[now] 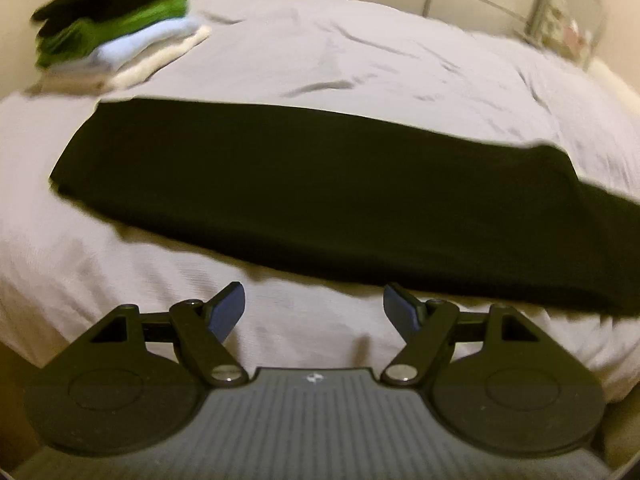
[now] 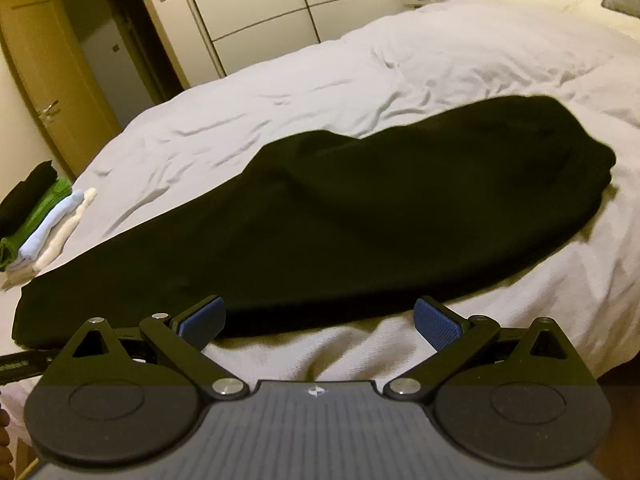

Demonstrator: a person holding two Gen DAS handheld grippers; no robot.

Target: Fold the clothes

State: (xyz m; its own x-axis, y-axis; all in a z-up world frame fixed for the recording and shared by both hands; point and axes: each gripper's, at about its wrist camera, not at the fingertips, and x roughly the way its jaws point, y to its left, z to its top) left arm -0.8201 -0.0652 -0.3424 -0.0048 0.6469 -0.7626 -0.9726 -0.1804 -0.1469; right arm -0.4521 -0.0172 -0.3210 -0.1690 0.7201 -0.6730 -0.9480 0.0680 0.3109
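Observation:
A long black garment lies flat across the white bed, folded into a narrow band. My left gripper hovers just short of its near edge, open, blue pads apart with only bedsheet between them. In the right wrist view the same black garment stretches from lower left to upper right. My right gripper is open at the garment's near edge, nothing between its fingers. Its left pad overlaps the cloth's border in the picture; contact cannot be told.
A stack of folded clothes, black, green, pale blue and white, sits at the bed's far left corner, also seen as the stack at the left. A metal rack stands behind the bed. Wardrobe doors and a wooden door lie beyond.

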